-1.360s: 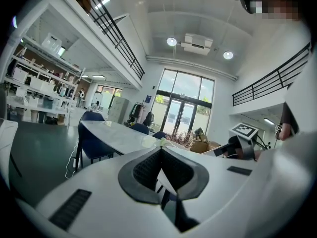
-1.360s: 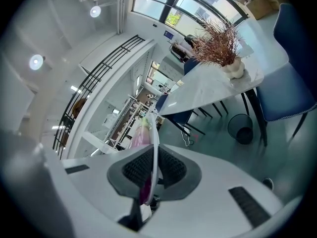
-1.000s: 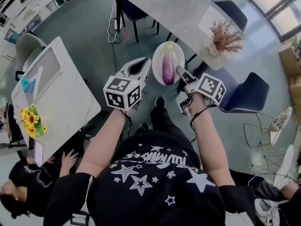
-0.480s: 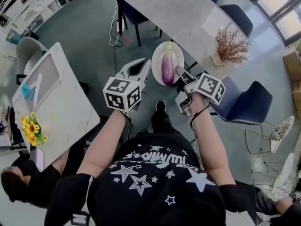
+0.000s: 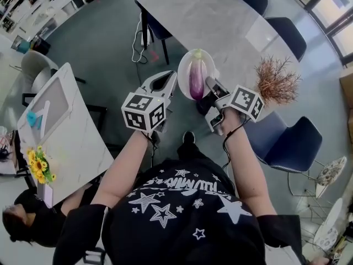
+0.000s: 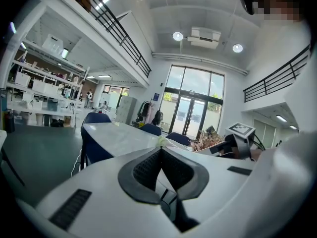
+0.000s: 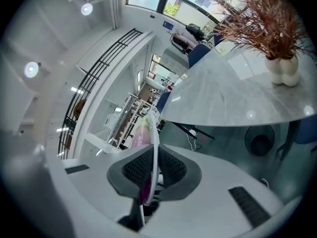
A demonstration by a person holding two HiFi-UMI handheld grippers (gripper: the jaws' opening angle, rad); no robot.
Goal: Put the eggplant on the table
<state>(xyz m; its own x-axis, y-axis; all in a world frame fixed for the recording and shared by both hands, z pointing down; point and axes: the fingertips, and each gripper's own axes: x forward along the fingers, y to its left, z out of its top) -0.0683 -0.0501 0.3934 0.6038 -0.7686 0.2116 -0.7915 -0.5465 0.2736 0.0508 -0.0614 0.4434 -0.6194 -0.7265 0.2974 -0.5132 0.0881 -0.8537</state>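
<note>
The right hand-held gripper (image 5: 209, 82) clamps the rim of a white plate (image 5: 184, 65) — the eggplant (image 5: 197, 77) lies on it, held at the bench (image 5: 220, 21) edge. The left hand-held gripper (image 5: 169, 78) is closed, empty.

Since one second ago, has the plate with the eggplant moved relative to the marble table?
Yes. The plate, held by the right gripper, came toward the marble table: it hung over floor, now it overlaps the table's near edge.

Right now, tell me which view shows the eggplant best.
Head view: the whole eggplant lies on the plate. Right gripper view shows only a pink sliver beside the plate rim; left gripper view, at most a pale tip.
</note>
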